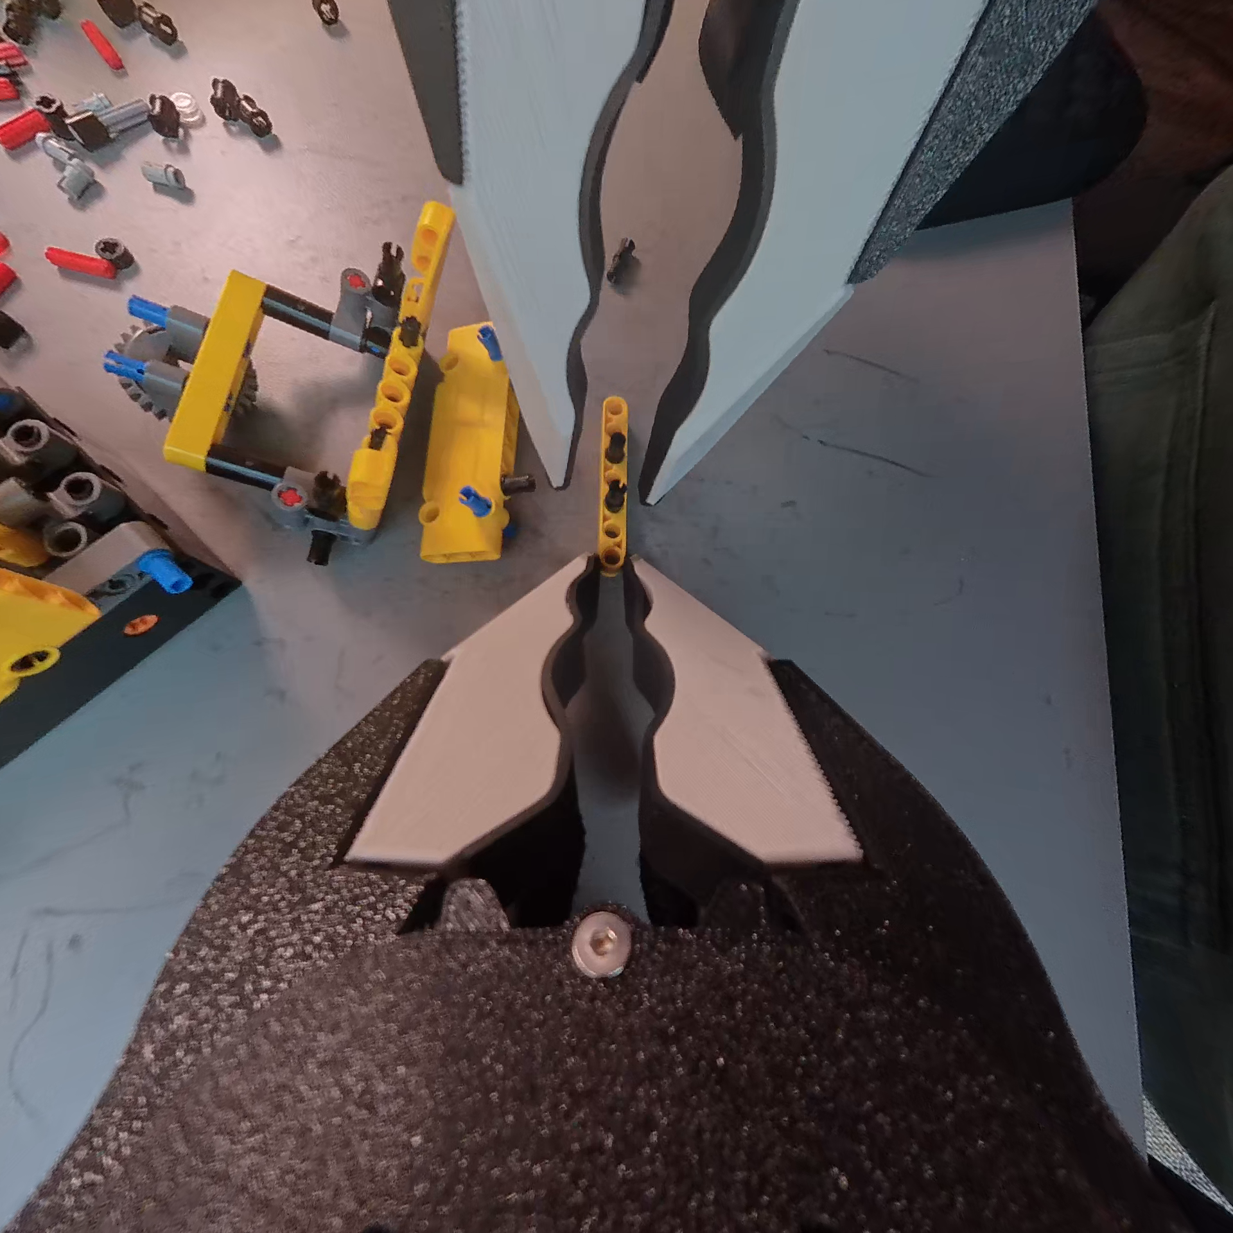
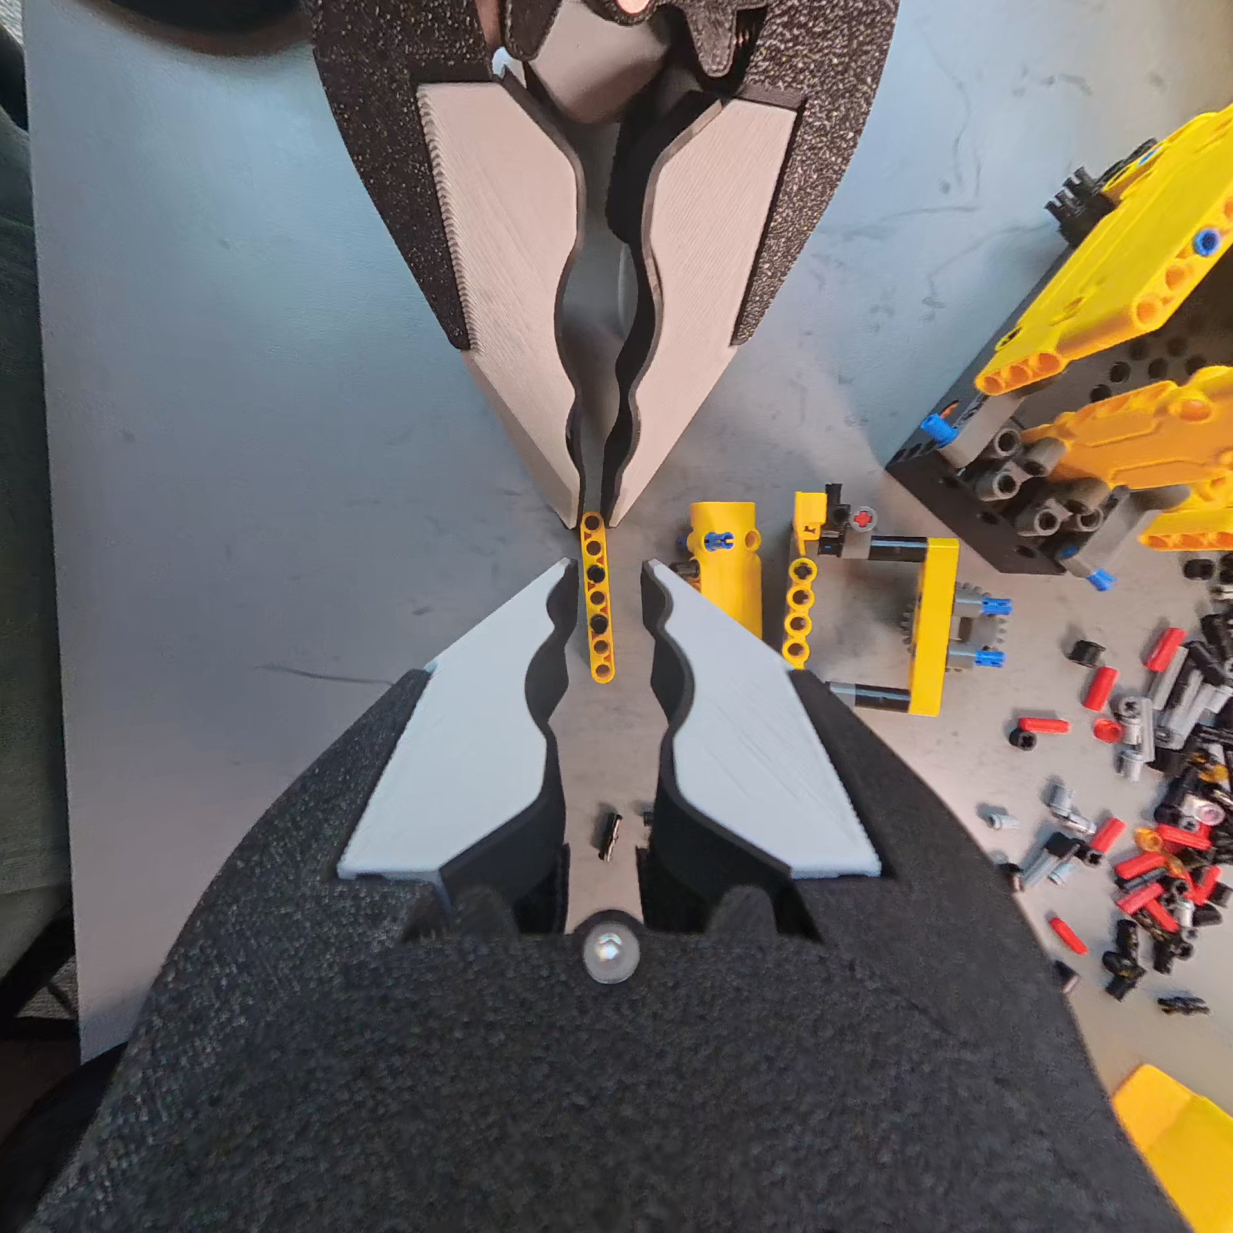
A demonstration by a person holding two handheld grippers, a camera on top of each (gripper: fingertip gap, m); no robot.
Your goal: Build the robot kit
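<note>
At table centre, the left gripper (image 1: pixel 608 564) pinches one end of a slim yellow holed plastic beam (image 1: pixel 614 482) – the right gripper (image 2: pixel 608 567), at twelve o'clock, straddles it, parted, touching nothing.

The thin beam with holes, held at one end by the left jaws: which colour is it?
Yellow, with two black pins in its holes. The thin yellow plastic beam shows best in the right wrist view.

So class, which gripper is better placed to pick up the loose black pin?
Probably right: the right gripper is open, with the black pin under its finger gap; the left gripper is shut on the yellow beam.
</note>
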